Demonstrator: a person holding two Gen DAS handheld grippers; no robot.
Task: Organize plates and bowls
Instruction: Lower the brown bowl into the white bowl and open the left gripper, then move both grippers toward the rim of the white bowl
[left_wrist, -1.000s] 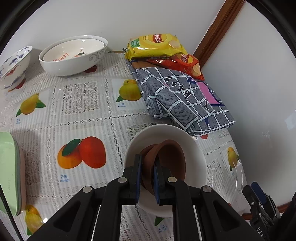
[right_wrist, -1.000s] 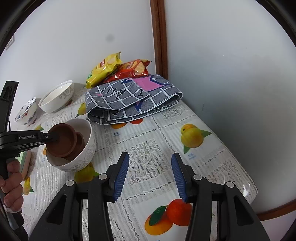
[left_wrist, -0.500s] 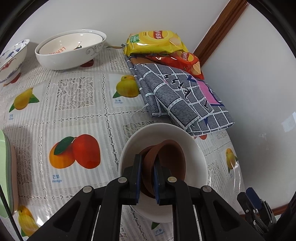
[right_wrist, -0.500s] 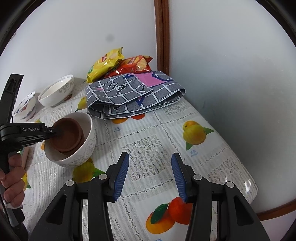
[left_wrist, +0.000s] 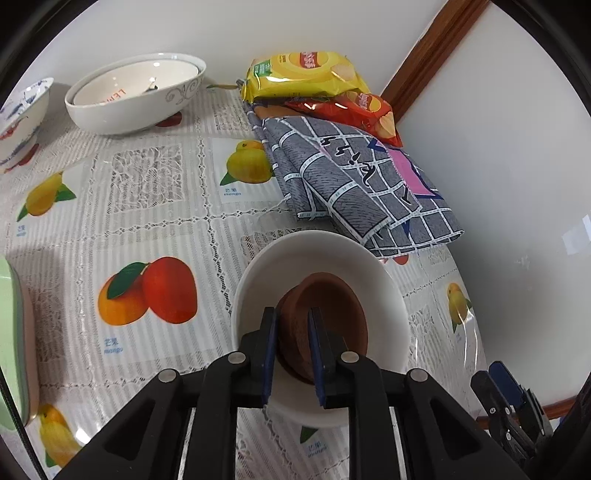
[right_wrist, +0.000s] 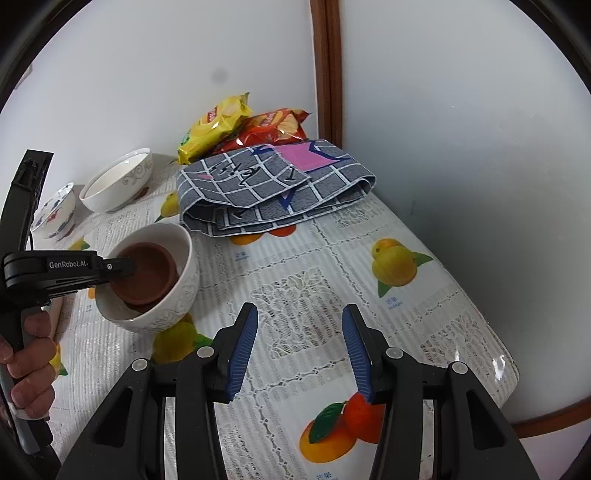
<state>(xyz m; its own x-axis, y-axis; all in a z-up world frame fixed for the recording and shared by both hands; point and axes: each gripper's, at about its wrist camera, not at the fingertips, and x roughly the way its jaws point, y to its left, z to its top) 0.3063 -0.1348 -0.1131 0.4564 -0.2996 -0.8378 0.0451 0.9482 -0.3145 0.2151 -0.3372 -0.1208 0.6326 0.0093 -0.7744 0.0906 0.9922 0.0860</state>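
Note:
My left gripper (left_wrist: 292, 317) is shut on the rim of a small brown bowl (left_wrist: 332, 314) that sits tilted inside a white bowl (left_wrist: 384, 284) on the fruit-print tablecloth. The right wrist view shows the same brown bowl (right_wrist: 147, 275) in the white bowl (right_wrist: 173, 299), with the left gripper (right_wrist: 125, 267) reaching in from the left. My right gripper (right_wrist: 299, 343) is open and empty above the tablecloth, to the right of the white bowl. A large white bowl (left_wrist: 136, 99) and a blue-patterned bowl (left_wrist: 18, 118) stand at the back left.
A folded grey checked cloth (left_wrist: 362, 184) lies behind the white bowl, with a yellow chip bag (left_wrist: 303, 75) and a red chip bag (left_wrist: 354, 110) in the corner. A green plate edge (left_wrist: 14, 339) shows at far left. The walls meet at a wooden trim (right_wrist: 325, 70).
The left gripper with the brown bowl has lowered deeper into the white bowl. The right gripper has stayed open and drifted slightly.

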